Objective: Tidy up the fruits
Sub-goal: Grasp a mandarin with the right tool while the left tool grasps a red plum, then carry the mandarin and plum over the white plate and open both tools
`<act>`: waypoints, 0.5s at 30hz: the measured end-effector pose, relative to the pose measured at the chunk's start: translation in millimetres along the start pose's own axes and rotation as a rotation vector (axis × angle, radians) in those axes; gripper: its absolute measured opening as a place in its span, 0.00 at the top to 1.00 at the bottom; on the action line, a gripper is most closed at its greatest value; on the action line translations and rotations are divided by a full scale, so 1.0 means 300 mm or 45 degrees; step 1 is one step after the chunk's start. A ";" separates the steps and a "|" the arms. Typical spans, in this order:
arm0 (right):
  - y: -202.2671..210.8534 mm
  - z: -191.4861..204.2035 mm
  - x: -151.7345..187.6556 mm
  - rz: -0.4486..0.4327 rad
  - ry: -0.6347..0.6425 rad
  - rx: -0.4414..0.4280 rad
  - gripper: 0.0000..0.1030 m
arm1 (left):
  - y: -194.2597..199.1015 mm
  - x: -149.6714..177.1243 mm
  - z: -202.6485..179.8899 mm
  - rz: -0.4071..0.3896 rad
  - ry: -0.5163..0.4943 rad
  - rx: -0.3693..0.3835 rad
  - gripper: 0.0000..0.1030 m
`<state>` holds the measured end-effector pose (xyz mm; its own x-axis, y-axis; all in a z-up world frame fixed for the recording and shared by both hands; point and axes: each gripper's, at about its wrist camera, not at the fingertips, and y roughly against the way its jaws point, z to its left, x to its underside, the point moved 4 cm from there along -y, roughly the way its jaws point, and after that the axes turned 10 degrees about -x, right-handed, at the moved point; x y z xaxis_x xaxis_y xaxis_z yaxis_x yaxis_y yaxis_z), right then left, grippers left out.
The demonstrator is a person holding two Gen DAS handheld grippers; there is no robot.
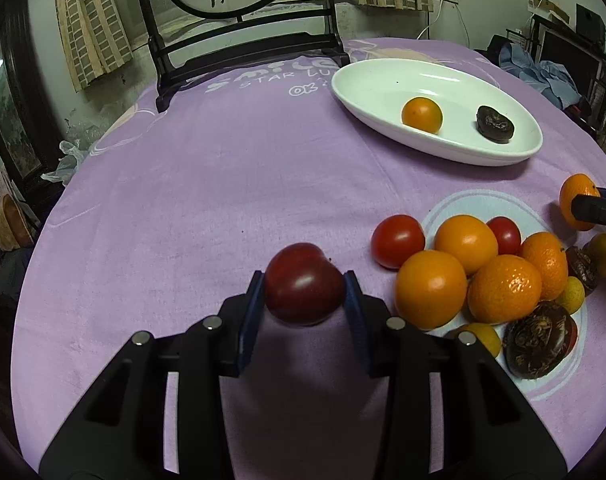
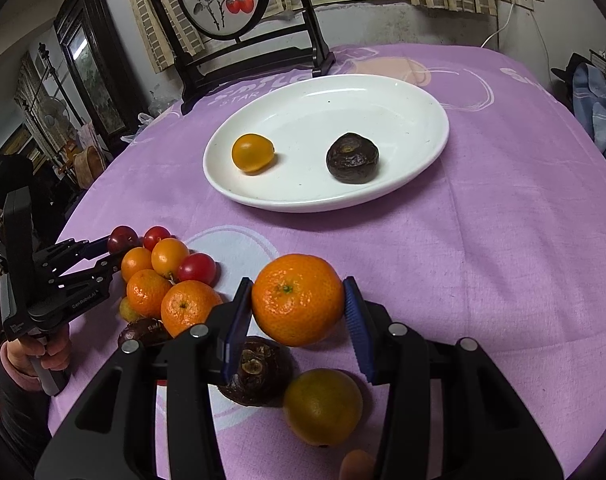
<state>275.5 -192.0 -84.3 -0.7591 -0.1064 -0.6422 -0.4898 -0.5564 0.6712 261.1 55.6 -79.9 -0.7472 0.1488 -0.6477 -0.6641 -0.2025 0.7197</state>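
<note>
Two black grippers with blue pads work over a table under a purple cloth (image 2: pixel 503 240). Closest in the left wrist view, the left gripper (image 1: pixel 305 284) is clamped on a dark red tomato (image 1: pixel 303 284). Similarly, the right gripper (image 2: pixel 297 300) squeezes a mandarin (image 2: pixel 297 300), raised above a dark chestnut (image 2: pixel 259 372). Between them lies a fruit pile (image 1: pixel 483 272). Farther back, a white oval plate (image 2: pixel 383 96) holds a small orange fruit (image 2: pixel 252 152) and a dark fruit (image 2: pixel 351 157), well apart.

"STAR" on the tablecloth (image 2: pixel 503 240); "GenRobot.AI" on the left gripper (image 2: pixel 103 250).
</note>
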 end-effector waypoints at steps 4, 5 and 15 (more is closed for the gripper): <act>0.002 0.004 -0.001 -0.006 0.006 0.004 0.56 | 0.003 0.005 0.000 -0.003 0.003 -0.001 0.61; 0.004 0.005 0.000 -0.008 0.008 0.006 0.56 | 0.005 0.004 0.002 -0.006 0.005 -0.002 0.61; 0.015 -0.001 -0.022 -0.057 0.012 0.016 0.56 | 0.052 -0.028 0.011 -0.066 0.073 0.043 0.61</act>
<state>278.4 -194.0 -77.0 -0.7324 -0.0890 -0.6751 -0.5287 -0.5504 0.6462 257.0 54.5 -62.3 -0.7098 0.1026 -0.6969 -0.7031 -0.1631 0.6921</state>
